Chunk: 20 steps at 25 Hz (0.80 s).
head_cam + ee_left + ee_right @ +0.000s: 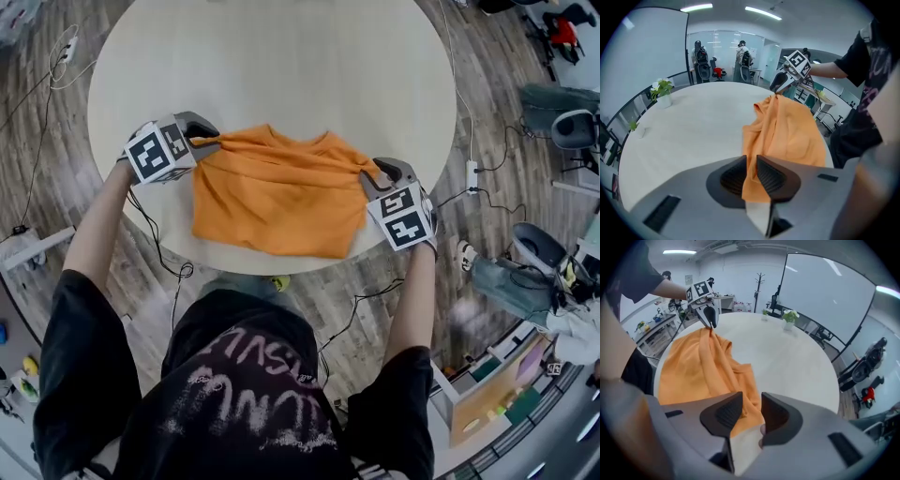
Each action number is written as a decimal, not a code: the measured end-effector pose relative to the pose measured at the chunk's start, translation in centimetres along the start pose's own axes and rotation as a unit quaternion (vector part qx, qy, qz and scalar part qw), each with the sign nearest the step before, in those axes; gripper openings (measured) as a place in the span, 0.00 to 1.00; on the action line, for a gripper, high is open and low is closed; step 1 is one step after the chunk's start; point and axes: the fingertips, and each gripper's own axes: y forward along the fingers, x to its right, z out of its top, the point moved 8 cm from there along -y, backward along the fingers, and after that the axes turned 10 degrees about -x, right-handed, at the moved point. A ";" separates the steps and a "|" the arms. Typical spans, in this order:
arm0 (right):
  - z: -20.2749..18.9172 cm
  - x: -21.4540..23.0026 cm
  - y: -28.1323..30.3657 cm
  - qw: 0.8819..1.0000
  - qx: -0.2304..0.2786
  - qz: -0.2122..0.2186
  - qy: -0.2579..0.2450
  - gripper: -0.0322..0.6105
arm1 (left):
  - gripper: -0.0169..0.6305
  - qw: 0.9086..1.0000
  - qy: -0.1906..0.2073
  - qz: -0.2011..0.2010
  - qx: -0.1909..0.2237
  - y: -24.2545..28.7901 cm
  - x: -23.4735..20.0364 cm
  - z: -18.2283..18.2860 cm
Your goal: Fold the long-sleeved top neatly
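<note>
Now the person's left arm reaches to the left gripper (212, 141), a grey tool with a cube of square markers, at the left side of a round pale table (281, 56). In the left gripper view its two dark ribbed jaws stand almost together, and a fold of the orange long-sleeved top (281, 192) fills the narrow gap between them, so this gripper (751, 160) pinches the cloth at its left upper corner. The cloth is drawn to a point there.

The top lies on the near half of the table, between the two grippers, with the neckline on the far side and the lower edge close to the table's near rim. It makes a rough rectangle with some creases; I cannot tell where the sleeves are.

At the right upper corner of the top is the right gripper (375, 174). In the right gripper view its jaws (751, 399) are spread a little: the orange cloth passes between them along one pad only, with bare table showing in the gap.

Far on the table stands a small potted plant (790, 316).
</note>
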 end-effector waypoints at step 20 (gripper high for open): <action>-9.1 -6.7 -6.1 0.954 0.106 -0.037 0.277 0.06 | 0.04 0.988 0.109 0.037 0.102 -5.8 3.7 6.5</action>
